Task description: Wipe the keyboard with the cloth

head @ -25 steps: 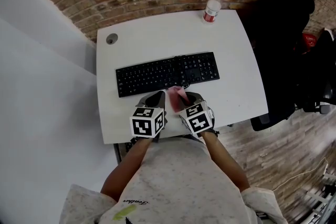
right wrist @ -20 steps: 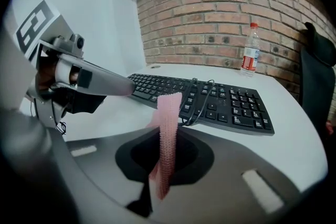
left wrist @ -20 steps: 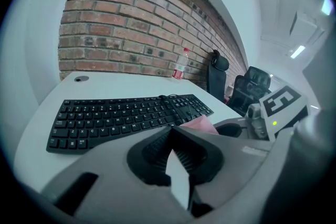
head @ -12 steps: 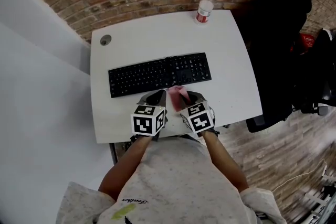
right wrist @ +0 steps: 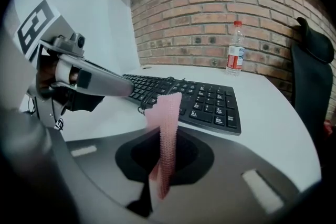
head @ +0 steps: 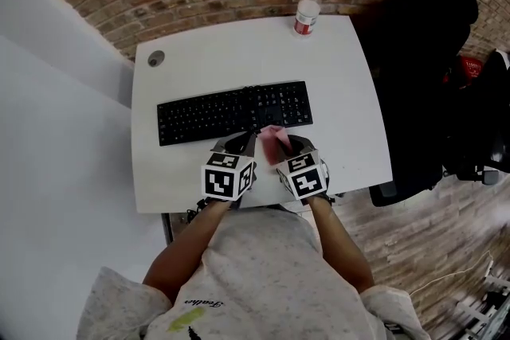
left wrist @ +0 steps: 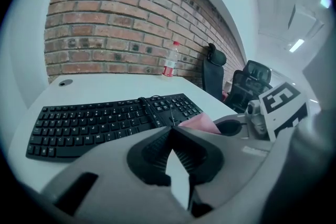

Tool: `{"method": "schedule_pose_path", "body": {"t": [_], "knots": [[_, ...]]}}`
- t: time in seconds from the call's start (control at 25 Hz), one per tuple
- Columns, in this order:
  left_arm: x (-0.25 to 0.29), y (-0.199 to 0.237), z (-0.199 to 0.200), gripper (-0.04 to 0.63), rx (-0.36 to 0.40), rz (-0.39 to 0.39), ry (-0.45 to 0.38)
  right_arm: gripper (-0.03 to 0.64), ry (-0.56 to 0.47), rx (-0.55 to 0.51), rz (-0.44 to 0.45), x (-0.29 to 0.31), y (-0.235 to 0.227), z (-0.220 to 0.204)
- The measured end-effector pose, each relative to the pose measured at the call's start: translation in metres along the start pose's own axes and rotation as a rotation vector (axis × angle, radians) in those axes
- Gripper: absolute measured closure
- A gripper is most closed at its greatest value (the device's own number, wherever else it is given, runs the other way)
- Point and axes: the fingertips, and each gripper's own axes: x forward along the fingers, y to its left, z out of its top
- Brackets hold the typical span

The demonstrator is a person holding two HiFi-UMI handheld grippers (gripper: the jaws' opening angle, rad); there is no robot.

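Note:
A black keyboard [head: 233, 112] lies across the middle of the white desk [head: 239, 52]. Its coiled cable [right wrist: 143, 103] rests on it. Just in front of its lower edge, my right gripper [head: 279, 146] is shut on a pink cloth [head: 275, 141], which stands up between the jaws [right wrist: 164, 139]. My left gripper [head: 245, 143] hovers beside it on the left, its jaws closed with nothing between them [left wrist: 170, 136]. The cloth [left wrist: 199, 123] shows just right of the left jaws, near the keyboard [left wrist: 105, 120].
A plastic bottle [head: 306, 9] with a red cap stands at the desk's far edge by the brick wall. A round cable hole [head: 155, 58] sits at the far left corner. A black office chair [head: 430, 68] is to the right of the desk.
Both grippers have shifted slightly forward toward the keyboard's lower edge, the right one still holding the cloth. The view has drifted a little.

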Motion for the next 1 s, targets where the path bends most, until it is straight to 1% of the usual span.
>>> {"method": "schedule_pose_path", "body": {"t": [0.36,0.68,1.0], "knots": [[0.025,-0.023,0.005,0.606,-0.003,-0.009,0.012,0.592,0.017,-0.029,0.012,-0.009,-0.027,-0.009],[0.043,-0.042,0.006,0.606,-0.018,-0.029,0.012,0.592,0.02,-0.049,-0.008,-0.02,-0.055,-0.013],[0.052,-0.048,0.011,0.606,-0.029,-0.031,-0.012,0.592,0.039,-0.065,-0.039,-0.032,-0.083,-0.024]]}}
